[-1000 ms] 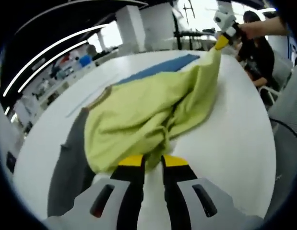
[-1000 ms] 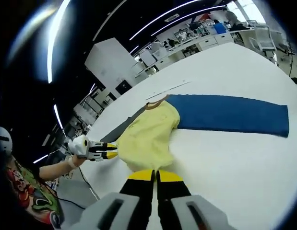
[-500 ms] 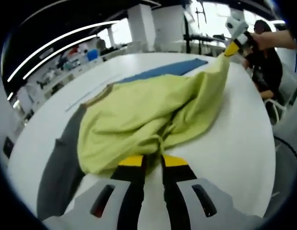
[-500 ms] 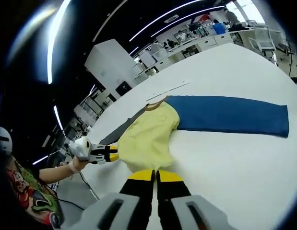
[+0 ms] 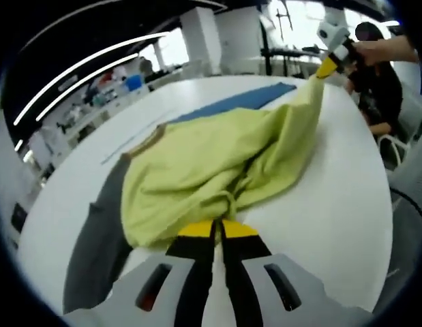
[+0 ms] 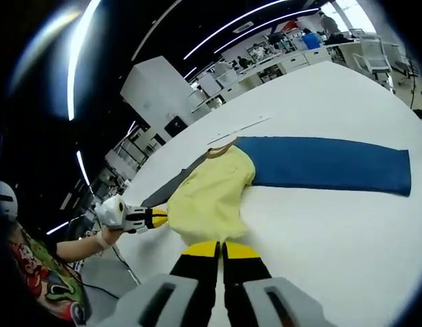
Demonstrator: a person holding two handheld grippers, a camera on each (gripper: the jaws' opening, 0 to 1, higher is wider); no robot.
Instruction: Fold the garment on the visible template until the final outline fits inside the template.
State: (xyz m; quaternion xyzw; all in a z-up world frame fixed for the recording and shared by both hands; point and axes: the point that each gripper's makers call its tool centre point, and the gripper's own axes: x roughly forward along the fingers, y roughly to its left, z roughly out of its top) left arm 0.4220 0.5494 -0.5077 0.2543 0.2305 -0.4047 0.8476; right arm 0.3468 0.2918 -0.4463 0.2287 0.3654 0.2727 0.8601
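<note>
- I see a broad white round surface [image 6: 333, 225] carrying all the task items; its pale top also spreads under the cloth in the left gripper view [image 5: 333, 204].
- A long blue rectangular cloth strip [image 6: 326, 163] lies flat on the surface, running away from the garment's collar end; in the left gripper view it appears as a blue band [image 5: 231, 103] beyond the garment.
- The yellow-green fabric garment [image 5: 211, 163] is bunched and lifted between my two tools, its bulk resting on the surface; in the right gripper view it sits just ahead of my tongs [image 6: 211, 197], with its brown-trimmed collar touching the blue strip's near end.
- A dark grey flat cloth panel [image 5: 101, 238] lies under and beside the garment, extending out past its edge.
- Left tongs [image 5: 215, 230]: yellow tips pressed together, clenched on a gathered fold of the garment; also seen from the right gripper view [image 6: 156, 218], held by a hand.
- Right tongs [image 6: 221, 249]: tips together, gripping the garment's edge; seen from the left gripper view [image 5: 325, 68], holding a corner raised above the surface.
</note>
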